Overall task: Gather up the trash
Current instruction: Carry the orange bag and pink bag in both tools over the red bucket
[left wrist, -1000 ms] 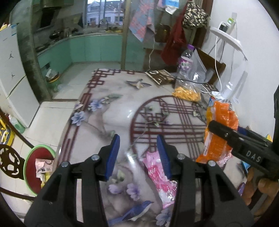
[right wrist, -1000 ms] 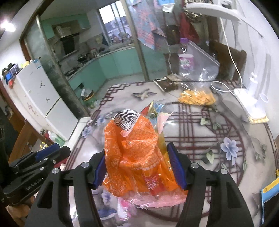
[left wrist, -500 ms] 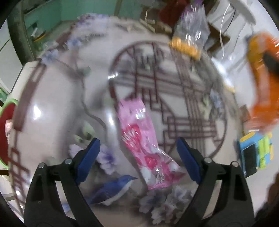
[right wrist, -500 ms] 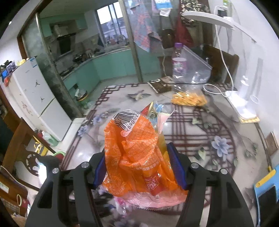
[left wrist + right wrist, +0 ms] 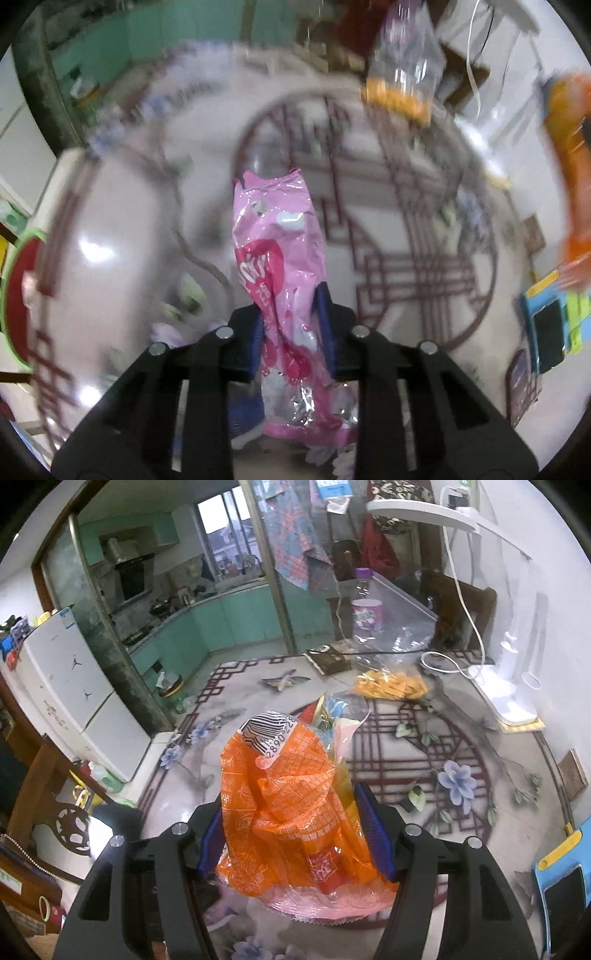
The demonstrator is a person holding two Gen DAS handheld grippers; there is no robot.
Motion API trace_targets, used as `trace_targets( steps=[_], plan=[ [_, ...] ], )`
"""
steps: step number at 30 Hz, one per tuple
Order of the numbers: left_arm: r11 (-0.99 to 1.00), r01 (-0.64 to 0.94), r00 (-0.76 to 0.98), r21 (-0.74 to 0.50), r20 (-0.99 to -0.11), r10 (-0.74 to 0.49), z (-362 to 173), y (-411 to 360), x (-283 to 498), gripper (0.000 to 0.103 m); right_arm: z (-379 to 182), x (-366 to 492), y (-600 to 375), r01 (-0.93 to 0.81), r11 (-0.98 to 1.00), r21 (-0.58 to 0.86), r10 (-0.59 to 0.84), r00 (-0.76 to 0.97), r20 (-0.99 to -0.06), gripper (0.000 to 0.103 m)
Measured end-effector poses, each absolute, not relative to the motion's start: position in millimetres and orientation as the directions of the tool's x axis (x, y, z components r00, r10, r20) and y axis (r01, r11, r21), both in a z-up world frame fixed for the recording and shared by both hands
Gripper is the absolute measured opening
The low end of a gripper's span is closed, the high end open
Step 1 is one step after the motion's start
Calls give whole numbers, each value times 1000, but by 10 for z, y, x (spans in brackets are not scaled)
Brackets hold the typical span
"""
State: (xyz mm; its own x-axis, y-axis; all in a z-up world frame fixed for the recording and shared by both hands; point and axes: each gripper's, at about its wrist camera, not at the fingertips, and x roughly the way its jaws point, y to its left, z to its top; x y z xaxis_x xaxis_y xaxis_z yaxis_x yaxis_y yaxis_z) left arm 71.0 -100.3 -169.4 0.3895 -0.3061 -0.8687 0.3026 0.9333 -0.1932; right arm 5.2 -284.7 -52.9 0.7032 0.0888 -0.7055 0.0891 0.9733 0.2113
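The pink wrapper (image 5: 280,273) lies on the worktop (image 5: 406,229), long axis running away from the left tongs (image 5: 293,328), which have just closed onto its near end. Right tongs (image 5: 291,834) clamp an orange wrapper bundle (image 5: 288,812) above the worktop.

the crumpled orange plastic snack wrapper (image 5: 291,812) bears a white barcode patch at its top with the digits "2890228" readable along its edge. white lettering on the pink foil snack bag (image 5: 280,258) is too blurred to read.
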Motion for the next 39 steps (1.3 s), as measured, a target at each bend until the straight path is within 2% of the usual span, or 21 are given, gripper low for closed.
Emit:
trace_targets(
  steps=[5,11,20,39],
  plan=[
    [941,292,539,-172,-783,-310,-1013,-690,658,25,-497,109,-2610,37,975,217,128,705,-697,62],
    [952,276,655,-134,-699,-289,-542,-376,502,26,-446,150,-2296,-11,977,213,159,708,-688,62],
    [961,239,690,-139,-672,-269,-404,168,472,26,-357,187,-1812,-53,980,192,171,716,-676,62],
    [976,164,704,-145,-675,-219,-423,1347,650,26,-359,391,-611,-121,976,180,212,704,-678,62]
  ],
)
